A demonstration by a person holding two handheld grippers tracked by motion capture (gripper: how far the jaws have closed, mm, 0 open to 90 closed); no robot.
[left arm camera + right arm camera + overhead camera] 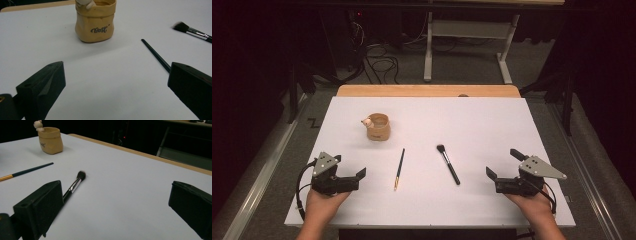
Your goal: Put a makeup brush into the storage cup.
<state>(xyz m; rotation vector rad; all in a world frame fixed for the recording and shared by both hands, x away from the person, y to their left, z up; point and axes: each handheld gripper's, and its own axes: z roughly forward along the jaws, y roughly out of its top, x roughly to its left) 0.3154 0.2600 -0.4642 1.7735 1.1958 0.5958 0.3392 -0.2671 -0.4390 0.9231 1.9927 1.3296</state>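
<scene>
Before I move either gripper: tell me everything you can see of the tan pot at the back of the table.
The tan pot is a small holder shaped like a soft sack, with a rolled rim and a glazed ceramic look. Dark script on its side reads "Best". A small pale figure sits on its rim. It stands upright on the white tabletop, left of centre and beyond the thin brush and the makeup brush. Nothing else touches it; its inside can't be seen well.

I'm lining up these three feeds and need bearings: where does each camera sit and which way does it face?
High view: above the person's side, looking forward and down on the table; forearms, left gripper, right gripper.
Left gripper view: rides that gripper, faces the pot; jaws wide apart.
Right gripper view: faces the makeup brush; jaws wide apart.
All share pot, makeup brush and thin paintbrush.
</scene>
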